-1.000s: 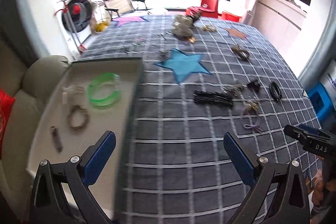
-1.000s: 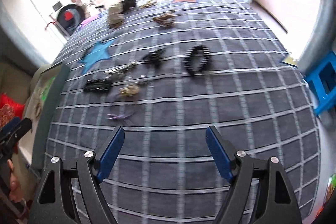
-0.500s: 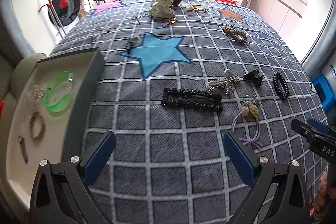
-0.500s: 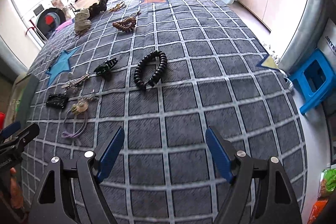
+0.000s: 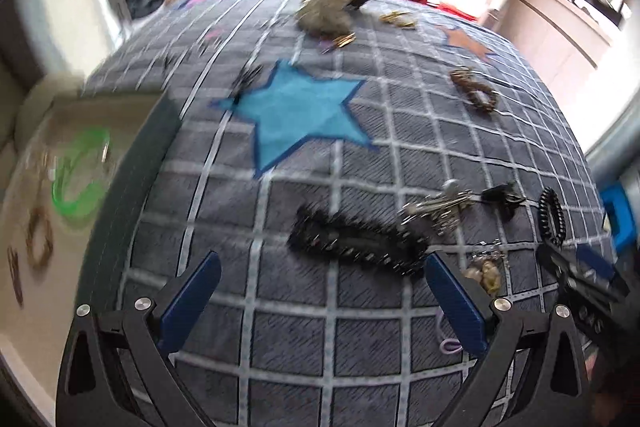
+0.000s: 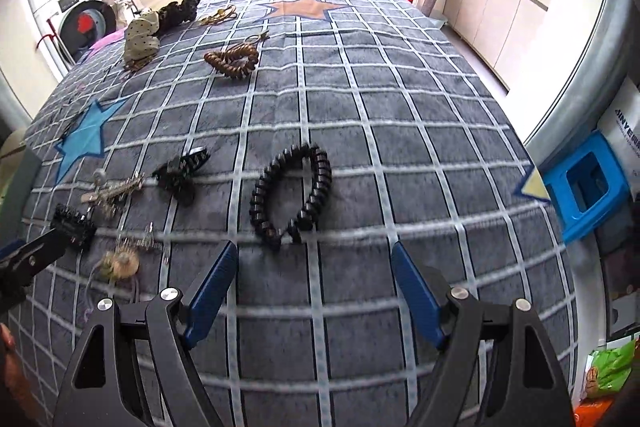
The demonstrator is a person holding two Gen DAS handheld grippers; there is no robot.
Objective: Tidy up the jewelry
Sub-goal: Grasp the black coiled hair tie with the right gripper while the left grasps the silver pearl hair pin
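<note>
Black coil bracelet (image 6: 292, 193) lies just beyond the open right gripper (image 6: 312, 269).

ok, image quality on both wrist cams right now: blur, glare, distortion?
Left wrist: motion blur, worst over the tray and green bangle; window blown out. Right wrist: mostly sharp, black coil bracelet crisp; window overexposed. Both show strong fisheye bending of the blanket grid.

1. White bag or sack (image 6: 624, 143) by the right wall, behind the blue stool (image 6: 588, 187): blue print, partly cut off, reads approx. "JINYE…"; smaller line under it too tiny to read.
2. Right gripper (image 5: 588, 291) body, seen from left wrist cam: white lettering, too blurred to read.
3. Nothing else legible.
</note>
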